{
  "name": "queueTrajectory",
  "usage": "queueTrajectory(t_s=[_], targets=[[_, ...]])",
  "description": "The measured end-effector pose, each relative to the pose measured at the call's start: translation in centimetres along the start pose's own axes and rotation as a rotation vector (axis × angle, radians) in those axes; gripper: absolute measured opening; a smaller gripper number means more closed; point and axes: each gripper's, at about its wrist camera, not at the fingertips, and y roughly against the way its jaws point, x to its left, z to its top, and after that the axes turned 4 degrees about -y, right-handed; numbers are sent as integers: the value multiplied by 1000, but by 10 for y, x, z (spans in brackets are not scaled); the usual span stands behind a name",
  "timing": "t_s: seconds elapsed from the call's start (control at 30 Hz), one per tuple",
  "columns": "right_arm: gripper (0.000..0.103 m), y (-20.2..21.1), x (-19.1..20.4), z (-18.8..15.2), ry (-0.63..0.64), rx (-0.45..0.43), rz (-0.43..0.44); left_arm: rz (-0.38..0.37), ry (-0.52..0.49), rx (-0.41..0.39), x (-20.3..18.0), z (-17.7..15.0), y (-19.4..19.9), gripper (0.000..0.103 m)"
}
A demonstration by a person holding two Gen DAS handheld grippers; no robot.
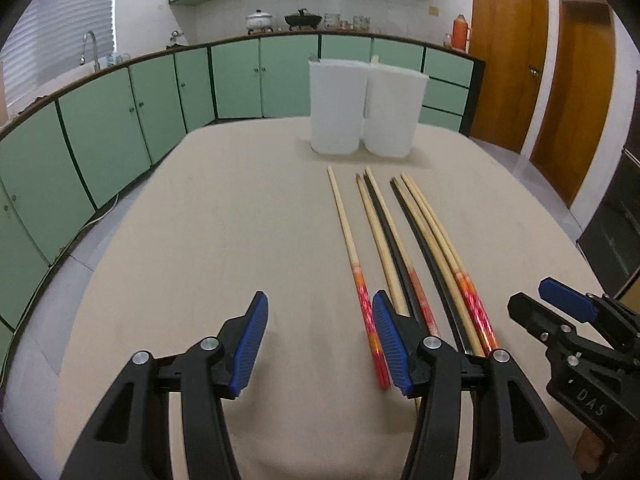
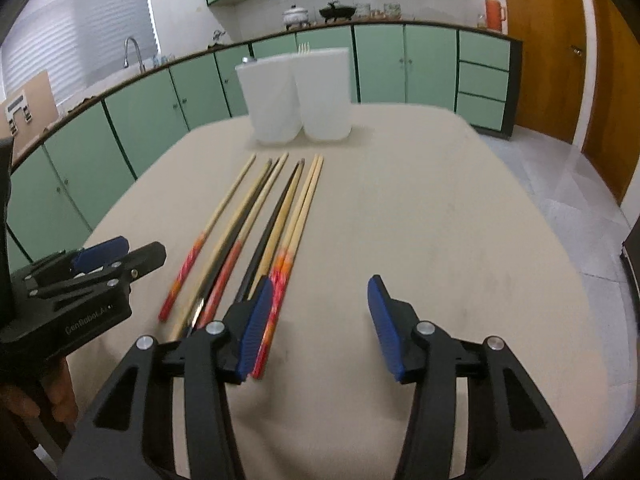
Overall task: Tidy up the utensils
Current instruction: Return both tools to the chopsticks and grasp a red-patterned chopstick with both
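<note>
A beige cloth-covered table [image 1: 240, 240] fills both wrist views. On it lies a row of long wooden and black chopsticks with red-orange patterned handles [image 1: 404, 248], lengthwise, tips pointing toward 12 o'clock. Beyond the tips stand two tall white translucent plastic containers [image 1: 366, 108], touching side by side.

The left gripper with black arms and blue ribbed pads [image 1: 320, 344] hovers low with its fingers spread wide, holding nothing; its right pad sits over the handle ends. The right gripper [image 2: 316, 328], also wide apart and empty, hangs at 3 o'clock of the chopsticks, its left pad just over the nearest handles.
</note>
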Motion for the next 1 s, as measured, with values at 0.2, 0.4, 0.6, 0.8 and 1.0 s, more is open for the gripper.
queueTrajectory(t_s=[0.2, 0.4, 0.6, 0.8, 1.0], targets=[[46, 2, 6, -10, 40, 20, 3, -6, -2, 34, -3, -12, -3, 54], [45, -2, 8, -14, 52, 42, -6, -9, -6, 48, -7, -19, -6, 54], [42, -3, 1, -14, 54, 31, -52, 1, -17, 48, -9, -21, -7, 54], [42, 5, -7, -17, 28, 30, -28, 14, 15, 52, -2, -21, -4, 54], [35, 8, 1, -25, 55, 24, -21, 0, 8, 52, -6, -26, 0, 54]])
